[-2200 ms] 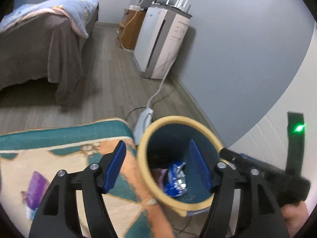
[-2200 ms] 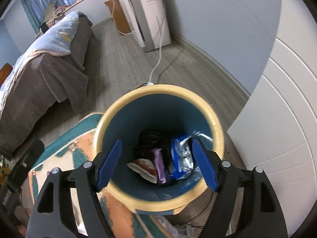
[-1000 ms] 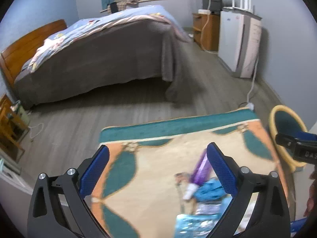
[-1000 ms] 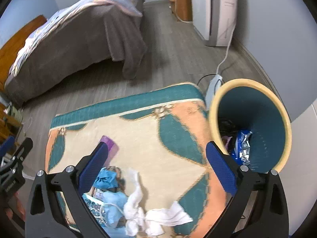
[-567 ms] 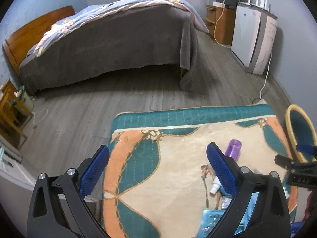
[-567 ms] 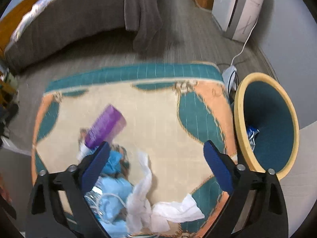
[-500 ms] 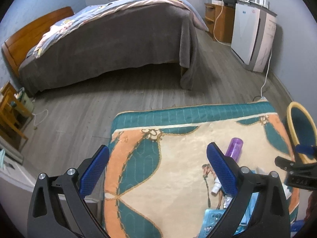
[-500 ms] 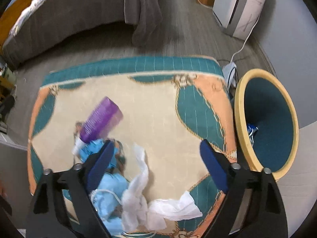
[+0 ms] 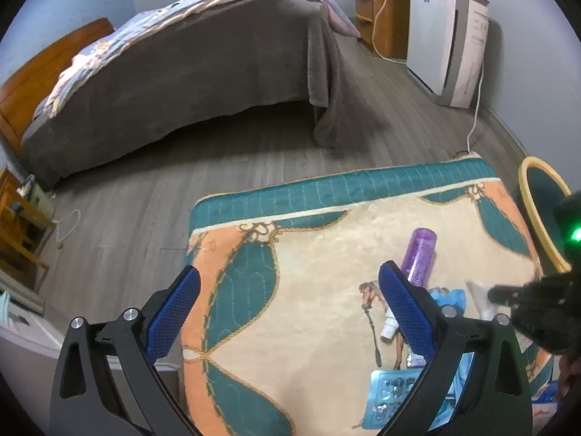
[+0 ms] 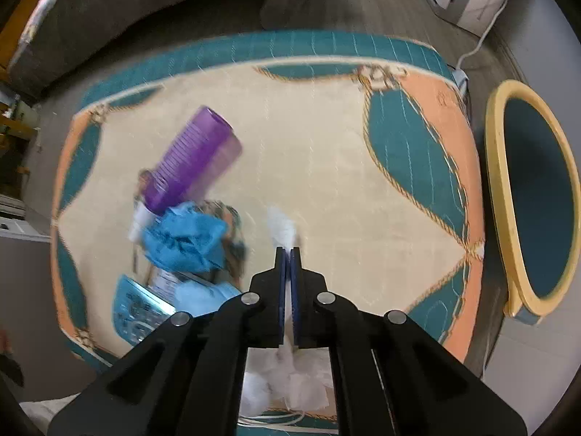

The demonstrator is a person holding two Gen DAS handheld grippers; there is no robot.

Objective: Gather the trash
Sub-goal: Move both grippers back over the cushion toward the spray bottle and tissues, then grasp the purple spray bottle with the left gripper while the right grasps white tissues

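Observation:
Trash lies on a patterned rug (image 10: 326,145): a purple bottle (image 10: 192,161), a crumpled blue wrapper (image 10: 185,239), a blue blister pack (image 10: 139,309) and white tissue (image 10: 281,230). My right gripper (image 10: 288,254) is shut on the white tissue, which sticks out past the tips and bunches below them. The yellow-rimmed teal bin (image 10: 537,196) stands off the rug's right edge. My left gripper (image 9: 287,290) is open and empty above the rug's left part; the purple bottle (image 9: 421,254) and the bin (image 9: 541,210) lie to its right.
A bed with a grey cover (image 9: 199,61) stands across the wood floor beyond the rug. A white appliance (image 9: 450,36) with a cord and a wooden cabinet (image 9: 381,21) line the far right wall. A wooden nightstand (image 9: 18,225) is at left.
My right gripper has come away from the bin, dropped to the rug and shut on the white tissue. My left gripper has swung left over the rug and stays open.

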